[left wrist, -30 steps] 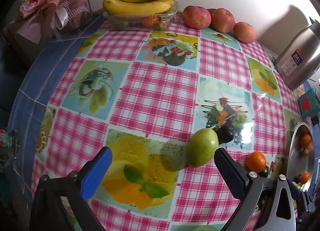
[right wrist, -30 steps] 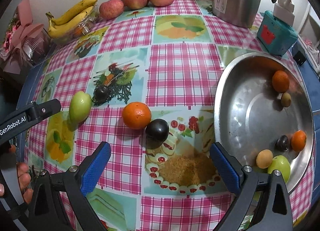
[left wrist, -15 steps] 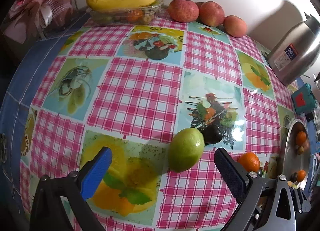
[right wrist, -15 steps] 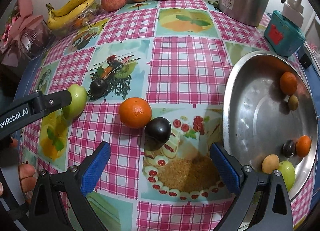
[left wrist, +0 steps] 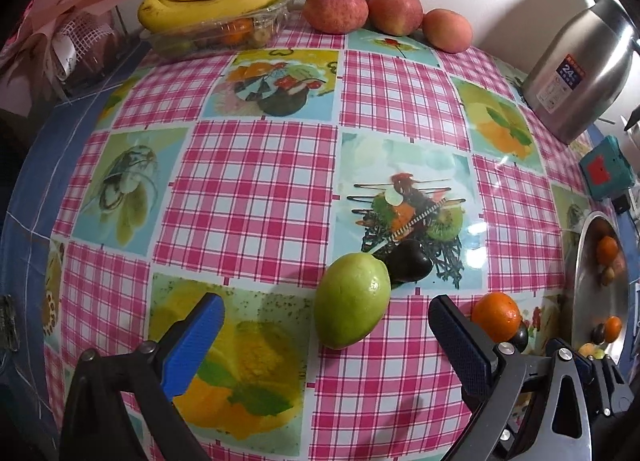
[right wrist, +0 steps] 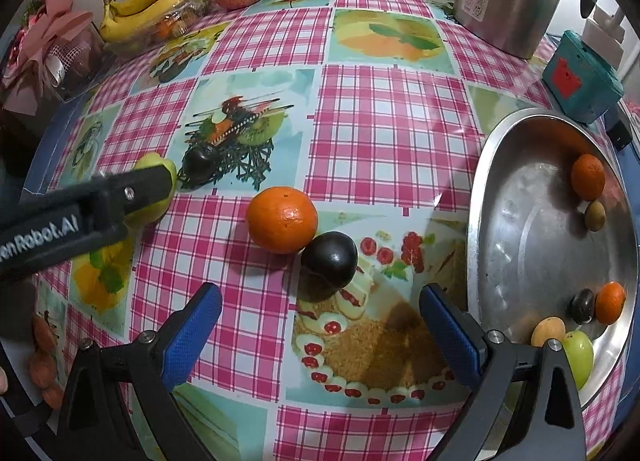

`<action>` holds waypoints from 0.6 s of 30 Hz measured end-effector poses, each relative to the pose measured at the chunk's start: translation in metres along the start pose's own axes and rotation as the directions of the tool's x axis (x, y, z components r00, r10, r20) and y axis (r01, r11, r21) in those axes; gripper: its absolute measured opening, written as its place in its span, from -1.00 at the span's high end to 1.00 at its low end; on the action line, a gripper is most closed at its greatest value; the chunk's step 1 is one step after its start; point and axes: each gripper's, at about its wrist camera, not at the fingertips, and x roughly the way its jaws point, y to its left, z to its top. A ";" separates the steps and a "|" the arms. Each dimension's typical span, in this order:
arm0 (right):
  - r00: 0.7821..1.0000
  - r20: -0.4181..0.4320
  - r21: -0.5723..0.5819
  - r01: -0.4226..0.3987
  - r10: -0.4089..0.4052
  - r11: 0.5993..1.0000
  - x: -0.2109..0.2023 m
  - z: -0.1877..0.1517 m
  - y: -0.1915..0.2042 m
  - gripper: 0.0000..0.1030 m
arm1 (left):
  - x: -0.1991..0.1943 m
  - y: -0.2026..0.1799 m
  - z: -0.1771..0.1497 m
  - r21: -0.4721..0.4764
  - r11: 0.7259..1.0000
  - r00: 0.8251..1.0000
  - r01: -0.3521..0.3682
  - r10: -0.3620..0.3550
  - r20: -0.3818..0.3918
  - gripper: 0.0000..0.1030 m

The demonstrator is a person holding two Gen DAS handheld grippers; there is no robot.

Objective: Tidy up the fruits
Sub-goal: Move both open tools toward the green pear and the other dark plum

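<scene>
From the left wrist view, the left tool (left wrist: 326, 335) stands with its blue pads wide apart and nothing between them but air; the green fruit (left wrist: 352, 299) lies on the bench (left wrist: 256, 197) just ahead, roughly centred in the gap, its far end touching or nearly touching a dark plum (left wrist: 410, 265); an orange (left wrist: 496, 315) sits beside the right finger, and the rim of the steel bowl (left wrist: 586, 301) shows at the far right with several fruits already inside.

From the right wrist view, the right tool (right wrist: 320, 327) is likewise spread open and empty; a second dark plum (right wrist: 329, 259) rests just ahead of it, touching the orange (right wrist: 281, 219); the steel bowl (right wrist: 520, 245) lies to the right holding small oranges, a plum, a yellow fruit and a green one; the left tool's finger crosses in front of the green fruit (right wrist: 156, 185) at the left edge.

My judgement: four loose fruits remain, so the sorting is partway through; the green fruit is smooth, rounded and tapered, so pads closing off-centre could squirt it forward into the plum behind it and set both rolling on the glossy cloth; on the right, closing on the plum may nudge the orange leaning against it; the two tools work near each other, so a collision is possible.
</scene>
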 end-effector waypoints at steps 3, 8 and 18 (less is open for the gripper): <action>1.000 0.013 0.004 -0.002 0.002 1.000 -0.001 0.001 0.000 -0.90 | 0.000 0.001 0.000 -0.007 1.000 1.000 0.002 -0.002 0.003 -1.00; 1.000 0.021 0.005 0.021 -0.021 1.000 -0.002 0.003 -0.004 -0.49 | 0.001 -0.001 0.000 -0.008 1.000 1.000 0.012 -0.012 -0.004 -0.92; 1.000 0.009 -0.023 0.029 -0.029 0.999 0.003 0.002 -0.002 -0.18 | 0.007 -0.006 0.000 -0.006 0.999 0.999 0.033 -0.033 -0.013 -0.64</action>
